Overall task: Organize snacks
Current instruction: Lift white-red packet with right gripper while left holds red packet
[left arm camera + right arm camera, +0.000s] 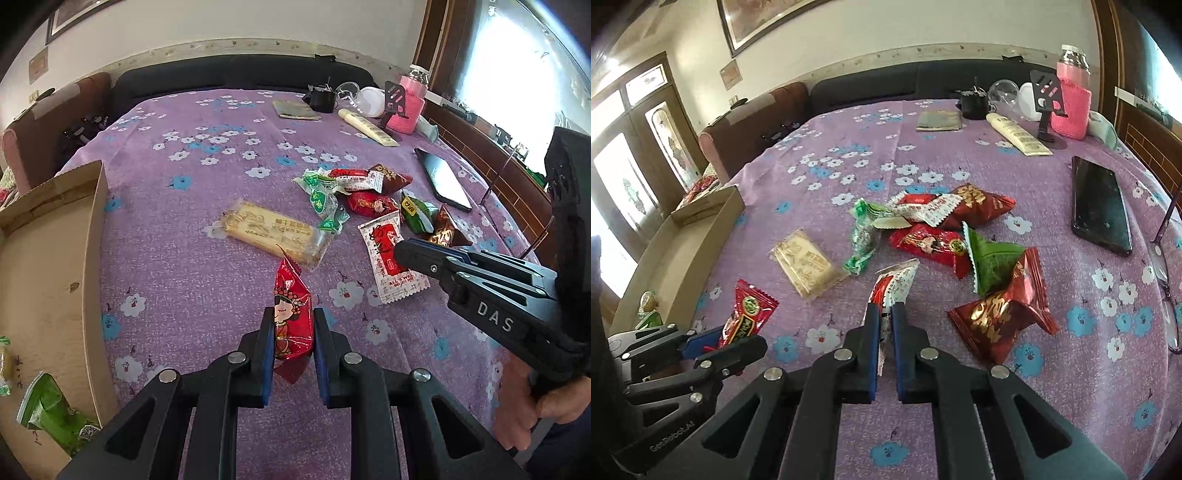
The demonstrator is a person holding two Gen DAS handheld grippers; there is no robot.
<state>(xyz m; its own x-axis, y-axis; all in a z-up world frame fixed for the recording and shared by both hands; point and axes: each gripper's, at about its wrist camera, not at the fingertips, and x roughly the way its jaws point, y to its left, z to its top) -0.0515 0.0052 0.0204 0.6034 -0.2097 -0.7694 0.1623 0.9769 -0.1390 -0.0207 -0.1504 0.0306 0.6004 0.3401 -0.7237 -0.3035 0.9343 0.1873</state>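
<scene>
Your left tool [293, 332] is pinching a red candy packet with a cartoon bride [291, 317], lifted above the purple flowered cloth [192, 206] on the table. Your right tool [885, 328] is clamped on the near edge of a white-and-red snack packet [895, 282], which sticks up and away from the pads. From the left wrist view that same packet lies just right of centre, with the right tool's tip over it.

Just beyond the left tool lies a pale biscuit bar in a clear wrapper [273, 232]. Farther right sits the loose heap: green twisted candies [321, 195], more red packets [369, 205], a green triangular packet [991, 264] and a dark red one with gold lettering [1001, 317] near the right tool.

A cardboard box [48, 266] stands at the left edge of the table, with a green packet [51, 417] inside it. A black phone [1100, 205] lies to the right, and a pink-sleeved bottle [1071, 99] stands at the far side.
</scene>
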